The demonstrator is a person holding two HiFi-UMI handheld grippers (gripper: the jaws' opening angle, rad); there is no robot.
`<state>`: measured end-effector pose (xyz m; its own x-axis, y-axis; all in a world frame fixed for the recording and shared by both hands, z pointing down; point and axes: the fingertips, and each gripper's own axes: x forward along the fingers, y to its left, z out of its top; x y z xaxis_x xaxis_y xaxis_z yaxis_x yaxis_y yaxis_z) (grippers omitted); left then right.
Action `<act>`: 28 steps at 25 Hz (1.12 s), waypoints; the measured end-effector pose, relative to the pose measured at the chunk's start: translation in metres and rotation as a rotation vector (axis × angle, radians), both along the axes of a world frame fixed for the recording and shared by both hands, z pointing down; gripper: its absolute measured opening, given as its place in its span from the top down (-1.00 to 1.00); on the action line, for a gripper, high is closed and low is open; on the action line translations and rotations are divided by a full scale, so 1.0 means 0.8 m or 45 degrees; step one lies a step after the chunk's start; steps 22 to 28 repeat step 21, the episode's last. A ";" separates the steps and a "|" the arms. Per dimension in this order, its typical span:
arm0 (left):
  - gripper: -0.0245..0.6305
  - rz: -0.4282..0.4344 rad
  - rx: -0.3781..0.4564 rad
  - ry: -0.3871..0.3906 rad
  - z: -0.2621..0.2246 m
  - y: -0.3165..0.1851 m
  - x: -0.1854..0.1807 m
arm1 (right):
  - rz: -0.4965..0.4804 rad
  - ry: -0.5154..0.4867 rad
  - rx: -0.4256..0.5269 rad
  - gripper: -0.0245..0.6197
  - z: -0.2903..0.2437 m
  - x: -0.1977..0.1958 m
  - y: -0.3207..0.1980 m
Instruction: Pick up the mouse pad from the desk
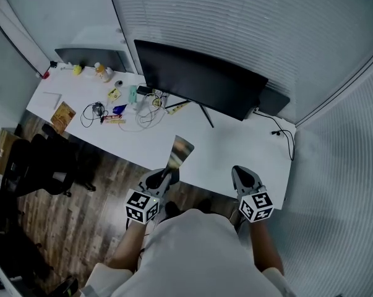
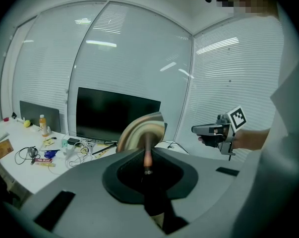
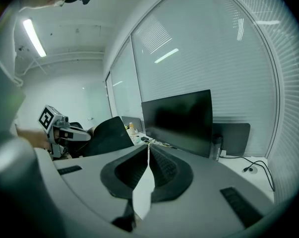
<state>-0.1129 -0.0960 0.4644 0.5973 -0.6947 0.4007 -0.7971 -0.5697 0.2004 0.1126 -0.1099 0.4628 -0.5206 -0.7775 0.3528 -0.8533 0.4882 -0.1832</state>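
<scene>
The mouse pad [image 1: 180, 150] is off the white desk [image 1: 223, 156], hanging in the air over its front edge. My left gripper [image 1: 168, 176] is shut on the pad's near edge. In the left gripper view the pad [image 2: 139, 129] curves upward from the closed jaws of the left gripper [image 2: 148, 157], showing its brownish printed face. From the right gripper view I see its black underside [image 3: 109, 135] beside the left gripper [image 3: 65, 132]. My right gripper [image 1: 242, 174] hovers over the desk edge to the right, its jaws together with nothing in them [image 3: 148, 150].
A large dark monitor [image 1: 198, 79] stands at the back of the desk. Cables [image 1: 146, 113], a bottle [image 1: 101, 72] and small packets [image 1: 63, 116] clutter the left end. A black office chair [image 1: 41, 163] stands on the wooden floor at left. Blinds close off the back.
</scene>
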 end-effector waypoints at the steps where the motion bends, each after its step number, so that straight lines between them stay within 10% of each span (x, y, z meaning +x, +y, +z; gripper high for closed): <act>1: 0.78 0.001 0.002 0.002 -0.001 -0.001 -0.003 | 0.001 0.000 0.003 0.82 -0.001 -0.002 -0.001; 28: 0.78 0.005 0.019 0.054 -0.009 -0.025 -0.008 | 0.020 0.023 0.023 0.82 -0.015 -0.005 -0.009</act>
